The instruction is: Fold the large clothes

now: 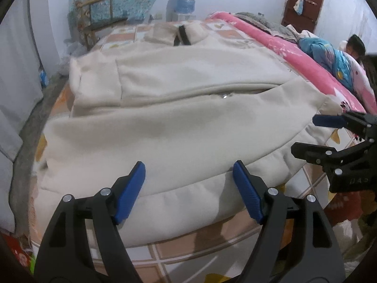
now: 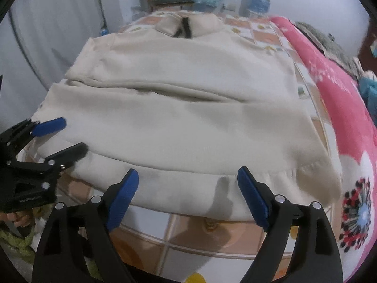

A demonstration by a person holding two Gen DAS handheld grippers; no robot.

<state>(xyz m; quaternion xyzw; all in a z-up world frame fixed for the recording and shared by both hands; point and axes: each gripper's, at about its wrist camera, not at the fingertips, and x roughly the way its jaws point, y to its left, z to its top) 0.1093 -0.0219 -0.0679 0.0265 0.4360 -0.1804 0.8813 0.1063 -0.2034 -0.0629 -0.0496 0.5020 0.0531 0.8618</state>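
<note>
1. Lying flat across the bed (image 1: 165,250), collar at the far end: cream sweatshirt (image 1: 179,122), one sleeve already folded across the chest.
2. Hovering just over the sweatshirt's near hem, toward its left corner: left claw (image 1: 188,188), jaws wide, gripping nothing.
3. Hanging over the same hem, nearer the right corner: right claw (image 2: 186,193), jaws wide, also gripping nothing.
4. Judging progress: early to middle; hem not yet gripped.
5. Remaining, probably: lifting the hem toward the collar and halving the sweatshirt.
</note>
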